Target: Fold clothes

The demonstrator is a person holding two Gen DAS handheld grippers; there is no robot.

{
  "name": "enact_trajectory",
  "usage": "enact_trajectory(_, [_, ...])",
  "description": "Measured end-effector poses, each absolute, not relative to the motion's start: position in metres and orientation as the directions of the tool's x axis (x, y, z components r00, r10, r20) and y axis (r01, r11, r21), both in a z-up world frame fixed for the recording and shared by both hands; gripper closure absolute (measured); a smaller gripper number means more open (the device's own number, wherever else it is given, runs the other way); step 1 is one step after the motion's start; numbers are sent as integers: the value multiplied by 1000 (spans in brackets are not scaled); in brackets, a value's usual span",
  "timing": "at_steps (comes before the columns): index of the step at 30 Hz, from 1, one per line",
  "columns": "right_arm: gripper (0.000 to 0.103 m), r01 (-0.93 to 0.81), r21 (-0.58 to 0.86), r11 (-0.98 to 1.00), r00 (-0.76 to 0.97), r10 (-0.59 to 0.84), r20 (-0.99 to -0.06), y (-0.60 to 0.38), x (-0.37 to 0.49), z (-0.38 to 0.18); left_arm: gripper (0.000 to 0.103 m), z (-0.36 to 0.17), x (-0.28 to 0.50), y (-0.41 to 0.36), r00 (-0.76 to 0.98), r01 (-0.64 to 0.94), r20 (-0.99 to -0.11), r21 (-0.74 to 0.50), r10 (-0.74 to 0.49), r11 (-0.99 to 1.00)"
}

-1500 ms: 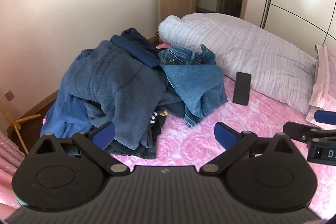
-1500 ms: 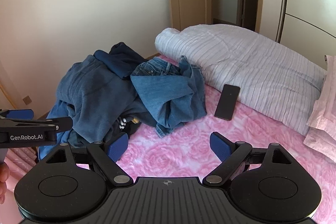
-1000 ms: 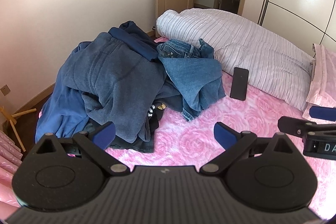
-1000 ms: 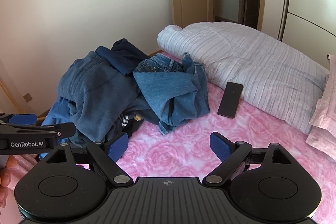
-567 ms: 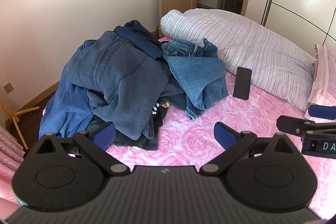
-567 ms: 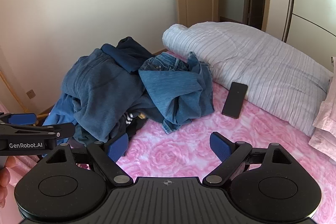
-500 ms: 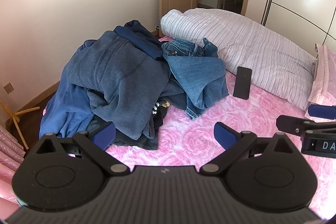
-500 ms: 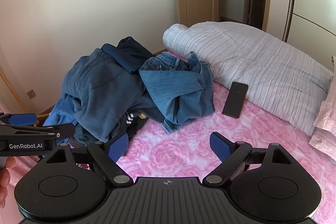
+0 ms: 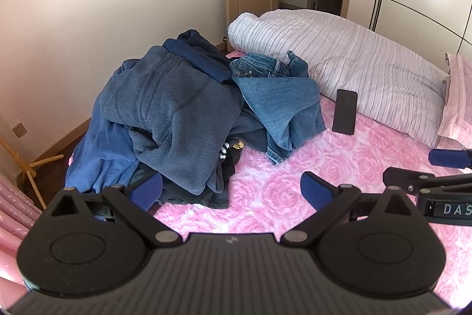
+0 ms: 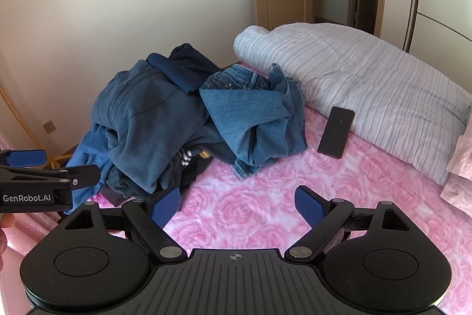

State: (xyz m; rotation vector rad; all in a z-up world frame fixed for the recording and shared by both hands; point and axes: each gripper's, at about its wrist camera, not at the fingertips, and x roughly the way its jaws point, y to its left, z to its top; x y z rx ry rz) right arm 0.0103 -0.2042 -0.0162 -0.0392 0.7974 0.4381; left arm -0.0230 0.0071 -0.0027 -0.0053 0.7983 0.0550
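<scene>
Left wrist view: we see clothes (image 9: 188, 120) heaped unfolded on bed (image 9: 339, 167); left claw (image 9: 230, 191), right claw (image 10: 237, 204) released, empty.

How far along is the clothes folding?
Done: nothing; no folded garment shows. The clothes pile sits crumpled on the pink bedspread, jeans draped on its right side. In hand: nothing; the left gripper and right gripper are both open, short of the pile. Left: every garment. The phone lies beside the jeans.
</scene>
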Motion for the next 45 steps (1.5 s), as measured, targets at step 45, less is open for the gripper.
enact_trajectory(45, [15,-810,-416,414,551,291,-782,-127,292,-161,9,-180,249,-17,741,599,-665,595,-90,536])
